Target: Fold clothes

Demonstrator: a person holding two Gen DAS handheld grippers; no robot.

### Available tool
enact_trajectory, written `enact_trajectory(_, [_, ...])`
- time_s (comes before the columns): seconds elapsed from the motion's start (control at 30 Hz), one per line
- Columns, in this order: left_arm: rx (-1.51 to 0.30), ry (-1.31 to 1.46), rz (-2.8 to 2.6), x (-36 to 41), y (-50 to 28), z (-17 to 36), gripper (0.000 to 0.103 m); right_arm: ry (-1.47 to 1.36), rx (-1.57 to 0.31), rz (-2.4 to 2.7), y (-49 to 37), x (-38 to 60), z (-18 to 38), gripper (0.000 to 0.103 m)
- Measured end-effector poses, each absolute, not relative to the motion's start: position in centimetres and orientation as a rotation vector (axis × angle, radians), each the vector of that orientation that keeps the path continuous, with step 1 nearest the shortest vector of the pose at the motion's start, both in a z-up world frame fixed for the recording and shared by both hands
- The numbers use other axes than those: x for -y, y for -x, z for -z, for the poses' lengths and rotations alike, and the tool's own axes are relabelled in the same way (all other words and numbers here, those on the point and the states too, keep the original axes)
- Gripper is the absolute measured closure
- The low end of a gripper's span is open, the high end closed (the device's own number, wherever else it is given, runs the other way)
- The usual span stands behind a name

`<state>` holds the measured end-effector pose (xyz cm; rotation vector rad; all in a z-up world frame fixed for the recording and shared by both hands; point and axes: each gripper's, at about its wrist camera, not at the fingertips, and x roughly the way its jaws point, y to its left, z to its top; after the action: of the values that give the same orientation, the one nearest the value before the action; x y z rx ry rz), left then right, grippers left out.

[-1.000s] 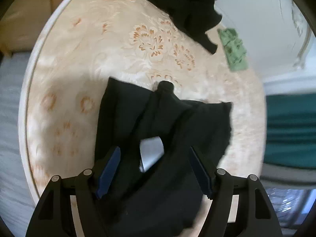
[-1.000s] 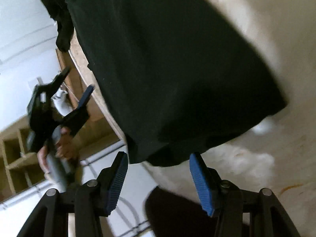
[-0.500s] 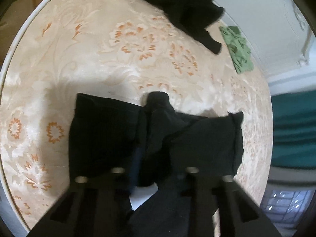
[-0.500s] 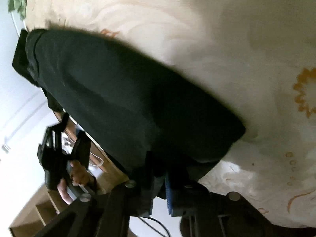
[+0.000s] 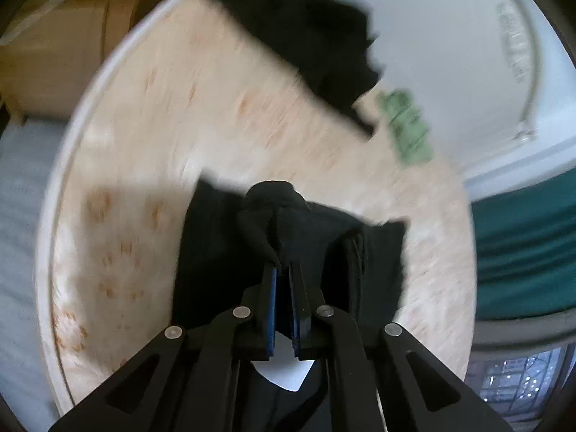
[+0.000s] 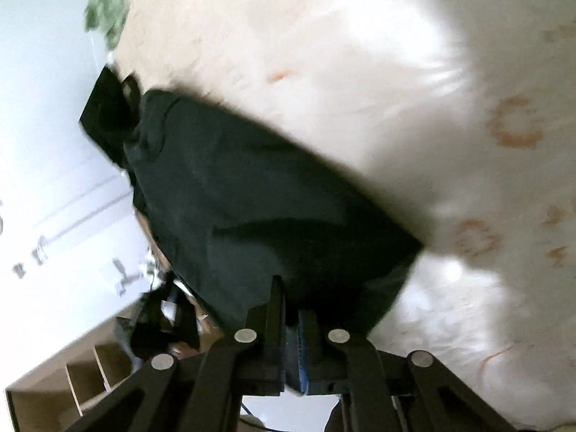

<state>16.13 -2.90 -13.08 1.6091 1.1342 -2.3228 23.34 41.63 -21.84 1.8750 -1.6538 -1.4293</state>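
Floral round table (image 5: 151, 136): two black garments, one green cloth (image 5: 408, 127), both grippers' jaws clamped on nearer garment (image 5: 324, 237).

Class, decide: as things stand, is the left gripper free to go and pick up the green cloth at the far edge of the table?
Probably not yet: the left gripper is shut on the black garment. The table between it and the green cloth looks bare.

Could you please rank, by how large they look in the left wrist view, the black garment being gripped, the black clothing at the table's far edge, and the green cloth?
1. Gripped black garment, though nearness inflates it.
2. Far black clothing.
3. Green cloth.
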Motion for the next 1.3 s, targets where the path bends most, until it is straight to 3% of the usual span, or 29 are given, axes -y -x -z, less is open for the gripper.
enact_trajectory(0.13, [-1.141, -1.597, 2.257, 3.0, -16.4, 15.3, 0.095, -1.910, 1.645, 1.396, -24.0, -42.0, 22.9, 0.098])
enact_trajectory(0.2, [-1.180, -1.607, 2.208, 3.4, -16.3, 15.6, 0.084, -1.946, 1.589, 1.350, -23.9, -42.0, 23.1, 0.094])
enact_trajectory(0.23, [-1.203, -1.612, 2.191, 3.7, -16.4, 15.5, 0.081, -1.977, 1.549, 1.323, -23.7, -41.4, 23.3, 0.083])
enact_trajectory(0.27, [-1.226, -1.617, 2.174, 4.0, -16.4, 15.4, 0.078, -2.002, 1.510, 1.308, -23.8, -41.5, 23.1, 0.060])
enact_trajectory(0.3, [-1.225, -1.604, 2.189, 4.2, -16.8, 14.8, 0.070, -2.007, 1.467, 1.313, -24.0, -42.0, 22.5, 0.054])
enact_trajectory(0.4, [-1.143, -1.600, 2.271, 3.8, -19.4, 12.6, 0.048, -1.955, 1.260, 1.415, -23.5, -42.5, 19.7, 0.054])
enact_trajectory(0.47, [-1.058, -1.614, 2.330, 3.2, -21.5, 11.0, 0.047, -1.898, 1.110, 1.531, -22.5, -43.1, 17.5, 0.054])
enact_trajectory(0.57, [-1.079, -1.698, 2.303, 1.3, -25.7, 11.2, 0.047, -1.859, 0.962, 1.672, -21.3, -44.0, 15.8, 0.054])
enact_trajectory(0.83, [-1.257, -1.898, 2.062, -2.9, -31.6, 15.4, 0.047, -1.858, 1.215, 1.553, -22.0, -44.6, 18.9, 0.054])
enact_trajectory(1.13, [-1.325, -1.896, 2.104, -5.5, -32.6, 14.6, 0.048, -1.821, 1.293, 1.550, -22.4, -45.5, 19.1, 0.054])
enact_trajectory(1.3, [-1.010, -1.844, 2.258, -7.8, -32.6, 12.9, 0.048, -1.789, 1.282, 1.559, -22.4, -45.6, 18.7, 0.054])
